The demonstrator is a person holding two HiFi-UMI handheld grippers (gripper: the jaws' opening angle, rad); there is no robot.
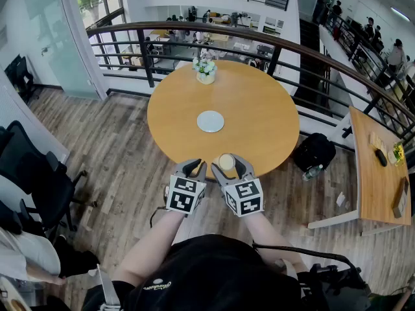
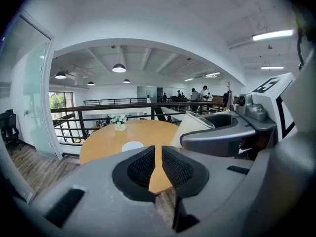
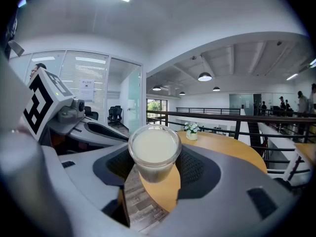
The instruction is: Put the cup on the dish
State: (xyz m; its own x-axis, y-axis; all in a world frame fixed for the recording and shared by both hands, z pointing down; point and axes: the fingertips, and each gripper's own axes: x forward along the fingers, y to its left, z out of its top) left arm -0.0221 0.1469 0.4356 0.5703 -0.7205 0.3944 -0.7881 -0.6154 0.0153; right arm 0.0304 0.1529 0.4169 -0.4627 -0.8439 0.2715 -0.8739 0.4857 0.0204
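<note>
- Cup (image 3: 154,154) stands upright, clamped in the jaws of the right gripper (image 1: 228,166), at the near edge of the worktop (image 1: 259,128).
- Dish (image 1: 210,121) lies ahead of these jaws — slightly to the left, well apart.
- Left gripper (image 1: 192,169) — jaws together, empty.

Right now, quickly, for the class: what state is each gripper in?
Left gripper: closed, with nothing between its jaws.
Right gripper: closed on the cup, holding it upright.
</note>
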